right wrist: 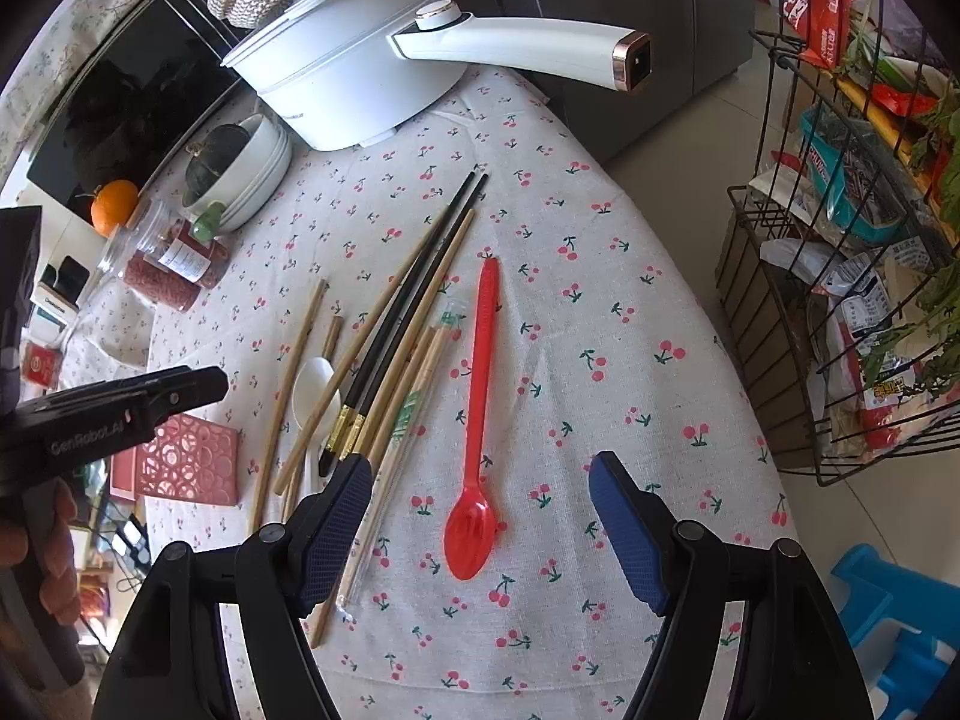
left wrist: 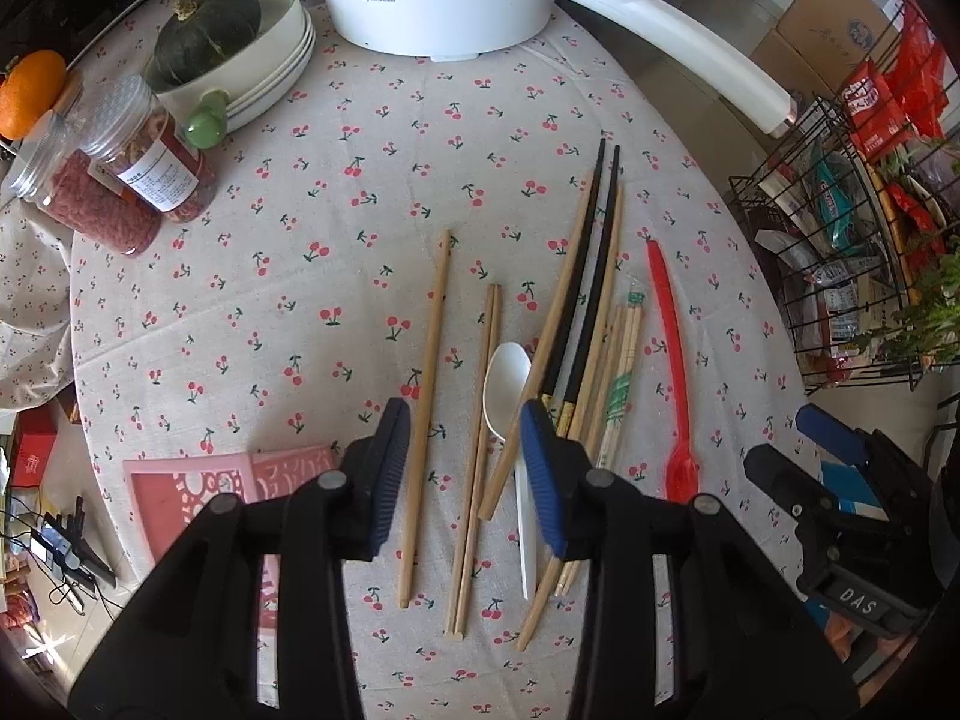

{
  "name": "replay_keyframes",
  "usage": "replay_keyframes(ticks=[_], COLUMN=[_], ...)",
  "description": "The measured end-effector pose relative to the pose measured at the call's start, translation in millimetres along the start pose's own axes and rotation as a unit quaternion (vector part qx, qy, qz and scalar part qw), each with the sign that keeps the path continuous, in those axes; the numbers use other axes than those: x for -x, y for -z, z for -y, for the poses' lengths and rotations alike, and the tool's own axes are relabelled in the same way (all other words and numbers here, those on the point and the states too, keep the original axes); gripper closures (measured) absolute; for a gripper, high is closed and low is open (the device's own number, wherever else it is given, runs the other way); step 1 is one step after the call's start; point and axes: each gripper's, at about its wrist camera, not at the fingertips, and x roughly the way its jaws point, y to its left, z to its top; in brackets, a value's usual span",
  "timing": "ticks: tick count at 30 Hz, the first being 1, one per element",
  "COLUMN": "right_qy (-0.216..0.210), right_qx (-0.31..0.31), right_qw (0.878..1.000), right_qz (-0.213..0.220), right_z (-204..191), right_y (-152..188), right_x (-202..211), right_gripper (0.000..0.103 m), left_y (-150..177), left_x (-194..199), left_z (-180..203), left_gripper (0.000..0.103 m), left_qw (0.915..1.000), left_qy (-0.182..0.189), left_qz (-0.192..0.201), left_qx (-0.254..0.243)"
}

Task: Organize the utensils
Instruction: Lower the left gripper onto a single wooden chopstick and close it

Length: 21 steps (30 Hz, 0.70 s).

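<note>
Your left claw (left wrist: 465,468) stands with its pads apart and nothing between them, poised over the near ends of the loose wooden chopsticks (left wrist: 427,414) and the white spoon (left wrist: 510,402). Your right claw (right wrist: 480,531) is likewise spread wide and empty, with the bowl of the red spoon (right wrist: 477,420) lying between its fingers on the counter (right wrist: 630,312).

All utensils lie on the cherry-print cloth in rough parallel. From your left: a single wooden stick, a wooden pair, the white spoon partly under crossing sticks, the black chopsticks (left wrist: 591,294) with gilt bands, a paper-sleeved pair (left wrist: 621,384), then the red spoon set apart from the bundle. Nothing appears sorted yet.

Handling assessment: every item looks light and stiff. The bare wooden sticks are thin and round enough to roll; take them across the shaft near the middle, pads square to the length. The black pair looks lacquered and likely slippery. The red spoon's slim plastic handle should be pinched at mid-handle rather than at the curved bowl. The white spoon is pinned under sticks; judge those as needing clearing first, or it will drag them.

Nearby hazards: the white electric pot (left wrist: 444,0), stacked bowls (left wrist: 258,66) and two jars (left wrist: 126,174) stand well clear at the far side.
</note>
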Motion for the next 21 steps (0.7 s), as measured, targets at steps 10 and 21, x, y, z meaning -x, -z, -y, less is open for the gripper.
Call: replay_keyframes(ticks=[10, 21], right_qy=[0.006, 0.005], right_qx=[-0.017, -0.04], right_qw=[1.0, 0.999], right_qz=[-0.004, 0.011], right_z=[10, 17], right_y=[-13, -16], right_x=[-12, -8], right_gripper=[0.027, 0.027], left_y=[-32, -39], left_x=[-57, -84], left_z=[1, -6], left_gripper=[0.078, 0.095], left_qw=[0.9988, 0.9977], left_qy=[-0.011, -0.032], left_qz=[-0.04, -0.04], left_qx=[0.028, 0.045])
